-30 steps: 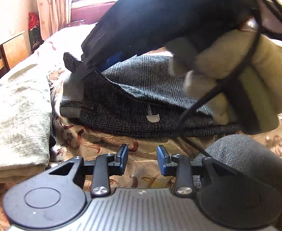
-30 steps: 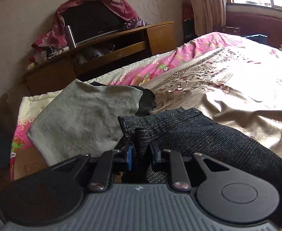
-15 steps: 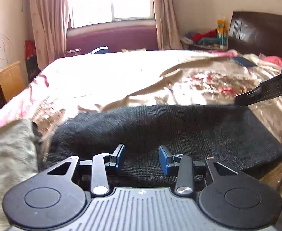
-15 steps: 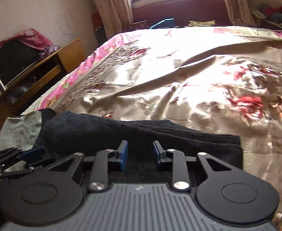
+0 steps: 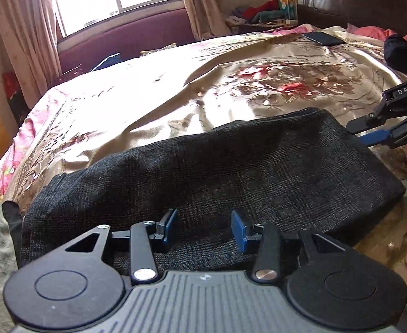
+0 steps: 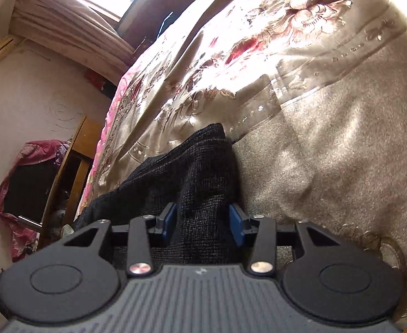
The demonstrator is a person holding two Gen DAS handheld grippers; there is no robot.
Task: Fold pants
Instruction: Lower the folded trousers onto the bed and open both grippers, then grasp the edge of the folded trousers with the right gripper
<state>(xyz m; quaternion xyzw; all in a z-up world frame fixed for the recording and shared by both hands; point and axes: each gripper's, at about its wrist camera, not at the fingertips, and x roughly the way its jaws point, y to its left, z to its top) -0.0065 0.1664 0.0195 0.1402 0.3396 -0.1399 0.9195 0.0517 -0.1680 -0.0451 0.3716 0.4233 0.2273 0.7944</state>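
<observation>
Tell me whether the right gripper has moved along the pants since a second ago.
Yes. The right gripper left the end near the wooden cabinet for the pants' opposite end.

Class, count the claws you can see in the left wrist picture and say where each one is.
2. The left claw is at the bottom, over the pants; the right claw is at the right edge, by the pants' end.

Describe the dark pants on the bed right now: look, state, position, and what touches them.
The pants are dark charcoal with a faint check weave, looking like a thick woven fabric. They lie folded into a long flat band across the floral bedspread. The left gripper hovers over the near edge, jaws opening, nothing clamped. At the other end, the right gripper straddles the fabric, jaws opening.
</observation>
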